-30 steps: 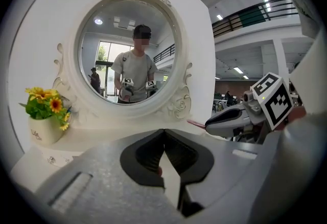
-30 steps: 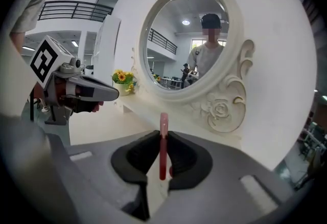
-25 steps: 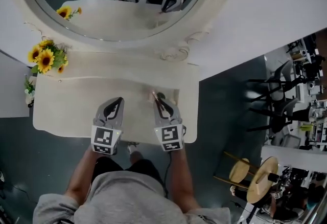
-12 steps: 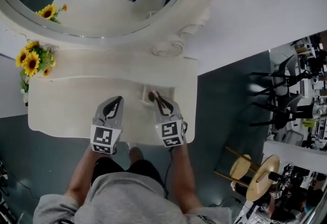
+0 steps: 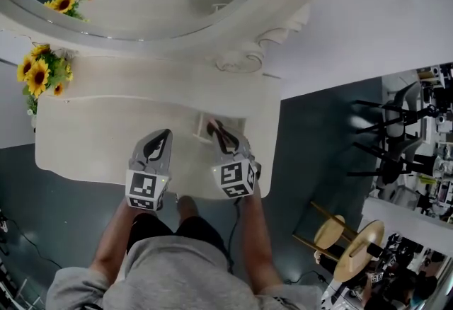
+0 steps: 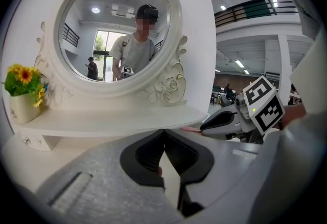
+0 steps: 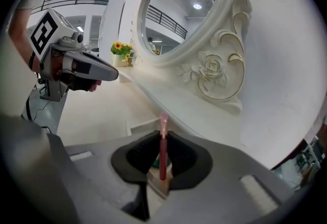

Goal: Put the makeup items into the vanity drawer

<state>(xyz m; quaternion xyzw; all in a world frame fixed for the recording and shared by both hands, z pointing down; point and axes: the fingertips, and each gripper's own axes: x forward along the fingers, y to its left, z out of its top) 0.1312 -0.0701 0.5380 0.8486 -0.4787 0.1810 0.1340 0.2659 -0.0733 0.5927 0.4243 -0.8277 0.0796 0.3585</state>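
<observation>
Right tongs [image 7: 162,135] clamped on pink makeup stick [image 7: 163,159], at open vanity drawer [image 7: 137,127]. Left tongs [image 6: 163,133] closed, empty.

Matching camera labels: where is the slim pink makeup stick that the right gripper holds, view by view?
Right gripper view: slim pink makeup stick at bottom centre, upright, clamped in the right gripper.
Left gripper view: centre right, its pink tip pokes left out of the right gripper.
Head view: just right of centre at the right gripper tips, too small to make out clearly.
Shared landmark: yellow sunflower bouquet.
</observation>
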